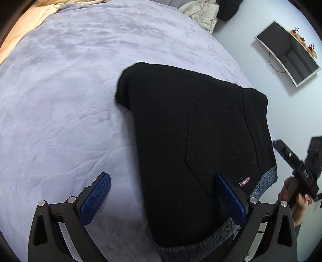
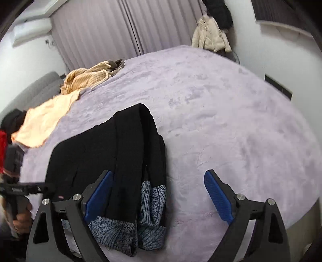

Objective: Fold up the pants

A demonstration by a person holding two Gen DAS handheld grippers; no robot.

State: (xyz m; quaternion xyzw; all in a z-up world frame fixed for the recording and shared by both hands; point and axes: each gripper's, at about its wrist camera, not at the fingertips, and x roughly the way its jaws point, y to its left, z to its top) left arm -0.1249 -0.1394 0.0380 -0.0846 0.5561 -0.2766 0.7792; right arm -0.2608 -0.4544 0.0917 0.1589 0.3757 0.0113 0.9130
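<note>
Left wrist view: folded black fleece-lined pants (image 1: pixel 191 145) are soft and limp; both your grippers (image 1: pixel 161 193) (image 2: pixel 159 193) are spread, so pinch the stacked grey-lined hems (image 2: pixel 128 227).

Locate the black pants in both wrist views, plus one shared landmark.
Left wrist: black pants fill centre-right, folded, running down to the right blue pad.
Right wrist: black pants lie left of centre, patterned grey cuffs at the bottom beside the left blue pad.
Shared landmark: the beige puffer jacket beyond the bed's far edge.
</note>
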